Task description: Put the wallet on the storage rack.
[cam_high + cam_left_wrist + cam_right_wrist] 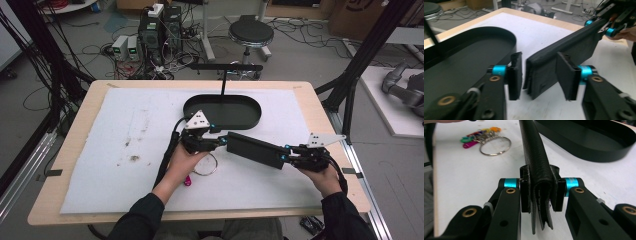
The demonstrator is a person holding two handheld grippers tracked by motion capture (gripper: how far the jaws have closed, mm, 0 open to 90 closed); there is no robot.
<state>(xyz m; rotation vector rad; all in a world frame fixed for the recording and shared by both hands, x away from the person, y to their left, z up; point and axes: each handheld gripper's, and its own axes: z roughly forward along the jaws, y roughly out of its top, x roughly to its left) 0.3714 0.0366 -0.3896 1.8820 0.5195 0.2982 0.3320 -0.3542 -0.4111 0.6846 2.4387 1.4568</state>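
Nearest the lens: right gripper (541,192), fingers (525,195) pinching one end of a long black leather case (535,157), held on edge. At the case's (257,149) other end, left gripper (539,75) with fingers (515,75) spread, that end between them untouched. Case raised over the white-covered tabletop (125,145), just in front of the black oval tray (222,111). Key ring (495,145) lying nearby.

overhead plus two close finger-level views
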